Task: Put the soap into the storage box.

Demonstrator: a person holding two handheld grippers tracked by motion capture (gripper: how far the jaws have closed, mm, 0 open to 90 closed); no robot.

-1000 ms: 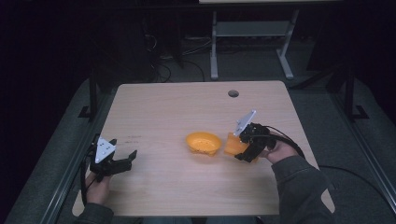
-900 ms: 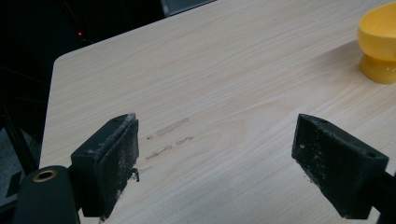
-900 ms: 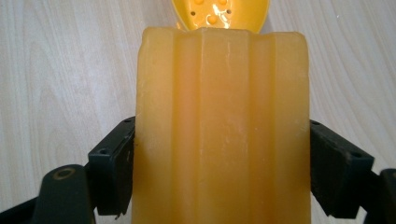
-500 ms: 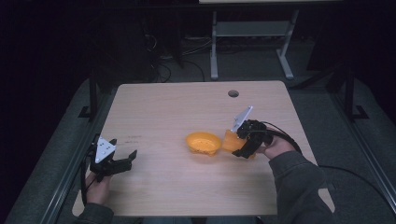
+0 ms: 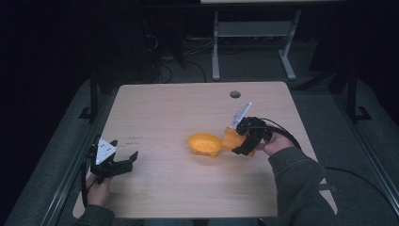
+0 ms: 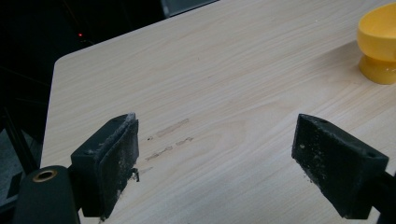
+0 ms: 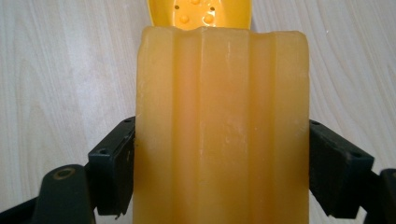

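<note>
room: dark all round, metal frame legs and cables on the floor past the far edge; pale wood table (image 5: 164, 108) is the only lit surface, cable hole (image 5: 235, 94) near its far side.
soap bar: amber ribbed block (image 7: 222, 126) clamped across its width in my right gripper (image 5: 242, 141), held above the table just right of the dish; in the high view it reads as an orange block (image 5: 231, 138) at the dish's right rim.
why held so: grip sits on the near half, so the far end sticks out free and can lead into the dish; that end already points at the bowl.
dish: orange bowl with small bumps inside (image 7: 201, 13), standing on a foot (image 6: 379, 70); near table middle (image 5: 203, 143), open side up, ready to take the bar.
right jaws: closed onto the bar's two long sides, spread as wide as the bar.
left gripper: (image 5: 123, 165) low over the near-left corner, well apart from dish and bar; my guess is it's parked out of the way.
left jaws: wide open, nothing between the pads (image 6: 114, 161), just bare wood and a few scuff marks (image 6: 170, 128).
step, my read: carrying the bar to the dish, not yet set in.
next needs: lower the free end into the bowl before letting go; the dish is light and unheld, so a nudge on its rim could slide it.
</note>
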